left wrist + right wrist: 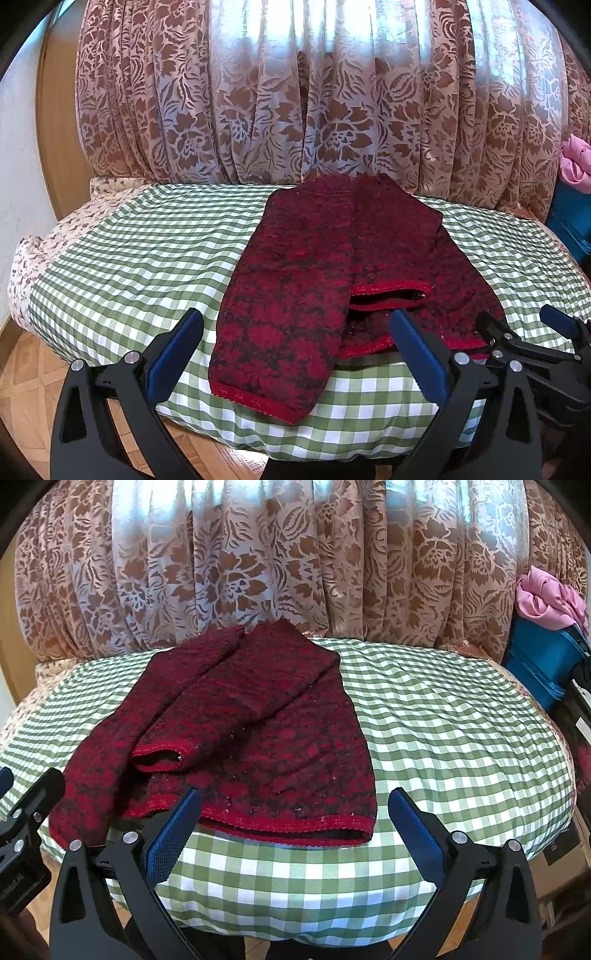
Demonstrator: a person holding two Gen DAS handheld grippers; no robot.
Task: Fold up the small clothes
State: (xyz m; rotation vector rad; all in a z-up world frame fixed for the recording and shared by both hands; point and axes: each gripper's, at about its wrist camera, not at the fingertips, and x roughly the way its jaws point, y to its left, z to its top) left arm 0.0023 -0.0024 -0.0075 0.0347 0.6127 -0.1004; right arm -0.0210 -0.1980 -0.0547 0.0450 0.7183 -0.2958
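- Left wrist view: left gripper [295, 354] gapes wide, released, over the red sweater's [295, 295] hem.
- Right gripper [295, 830] likewise released, sweater at eleven o'clock.
- Sweater lies on checked bedding [443, 738], sleeves seemingly folded in.

The sweater [236, 716] is red with black blotches, the cover [443, 738] has green-and-white checks, and the curtain [258, 565] has brown flowers.

A floral brown curtain [295, 103] hung at the far side, daylight glowing through it. A green checked cover [443, 731] spread over the bed. Wooden parquet floor [26, 387] showed near left; a blue box [539, 664] stood right.
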